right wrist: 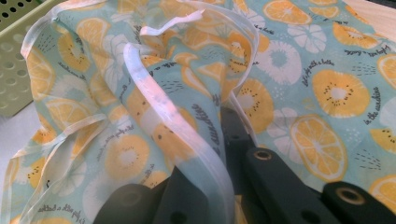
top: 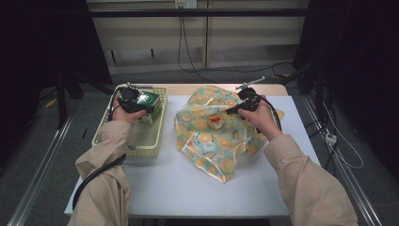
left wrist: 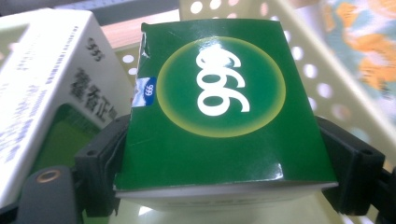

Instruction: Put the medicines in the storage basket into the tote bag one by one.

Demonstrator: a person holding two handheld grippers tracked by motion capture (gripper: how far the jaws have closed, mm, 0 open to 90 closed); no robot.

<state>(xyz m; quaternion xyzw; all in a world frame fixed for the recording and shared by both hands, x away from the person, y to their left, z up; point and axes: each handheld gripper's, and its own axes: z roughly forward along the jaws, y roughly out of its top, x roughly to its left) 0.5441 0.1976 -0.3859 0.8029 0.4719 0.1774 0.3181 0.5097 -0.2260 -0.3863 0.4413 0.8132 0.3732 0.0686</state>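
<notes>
The left gripper (top: 141, 104) sits over the pale yellow perforated plastic basket (top: 157, 129) at the left of the white table (top: 188, 183). Its two black jaws are closed against the sides of a dark green cardboard box printed with a white "999" in a yellow-ringed circle (left wrist: 219, 107); the left gripper view shows the box wedged squarely between them, its printed face turned up. Just beside the green box, to its left in that view, lies a white cardboard box with dark printed characters and a green panel (left wrist: 44, 88), inside the same basket, whose holed wall rises behind both.

The right gripper (top: 235, 109) rests on the crumpled light blue plastic bag patterned with orange slices (top: 211, 136), which lies in a heap at the middle of the table, just beside the basket. In the right gripper view the jaws stand close together with a fold of the bag and its translucent white edge strip (right wrist: 187, 140) running between them, so the bag (right wrist: 303, 93) is pinched near its rim. A small red-and-white label (top: 215, 119) shows on the bag near the gripper tip.
</notes>
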